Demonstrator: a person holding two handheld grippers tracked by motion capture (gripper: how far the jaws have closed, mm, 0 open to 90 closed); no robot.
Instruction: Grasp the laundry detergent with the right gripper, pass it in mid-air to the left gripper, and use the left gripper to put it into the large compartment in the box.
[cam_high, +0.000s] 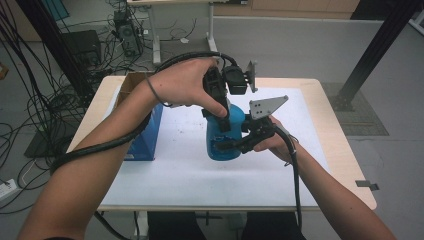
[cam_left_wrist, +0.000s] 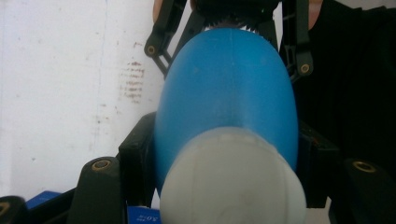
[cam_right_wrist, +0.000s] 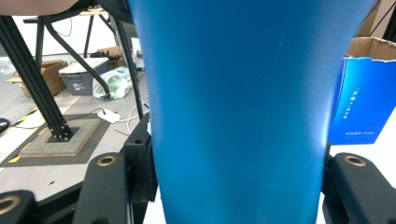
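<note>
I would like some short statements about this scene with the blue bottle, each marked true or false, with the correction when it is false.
1. The blue bottle stands on the white mat. True.
2. The left tool grips the bottle from above, near its top. True.
3. The right tool rests on the mat, away from the bottle. False: it comes in from the side, with its jaws around the bottle's lower body.
4. The bottle's cap is black. False: in the left gripper view it looks whitish.
5. A blue box stands at the left part of the table, beside the bottle. True.
</note>
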